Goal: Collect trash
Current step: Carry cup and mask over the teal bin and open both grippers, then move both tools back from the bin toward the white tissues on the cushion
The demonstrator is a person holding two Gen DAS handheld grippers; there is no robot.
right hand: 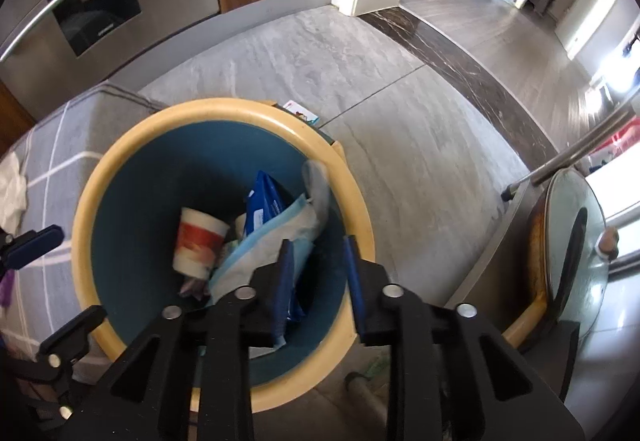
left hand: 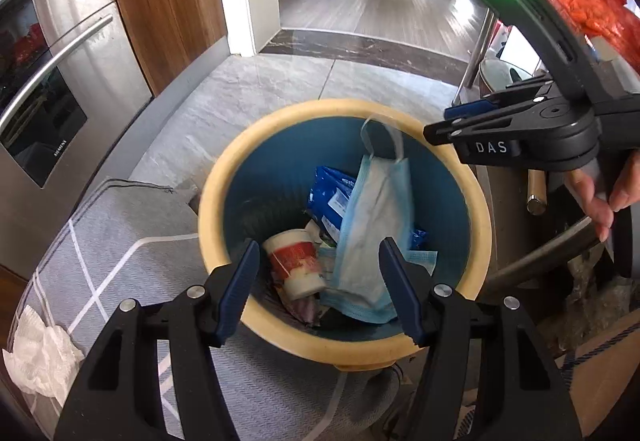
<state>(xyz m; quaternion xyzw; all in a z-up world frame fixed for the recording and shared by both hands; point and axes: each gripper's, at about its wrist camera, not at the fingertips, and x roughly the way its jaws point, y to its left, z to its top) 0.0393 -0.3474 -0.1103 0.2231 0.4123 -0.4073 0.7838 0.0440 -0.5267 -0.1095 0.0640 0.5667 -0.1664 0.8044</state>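
The face mask [left hand: 372, 225] lay in the blue bin [left hand: 476, 201], draped over a paper cup [left hand: 296, 261] and blue wrapper [left hand: 330, 193], evidently dropped there as trash. Above the rim, the right claw [right hand: 316, 245] stood partly open and empty; the left claw [left hand: 318, 261] hung wide, holding nothing.

Strong daylight pours from the far doorway, blown out white. The grey stone floor [right hand: 360, 89] shines with glare. Fisheye bends the edges, corners go black; the falling pale blue face mask [left hand: 376, 225] blurs.

Both wrist views steeply down (close) over bin [left hand: 344, 351]
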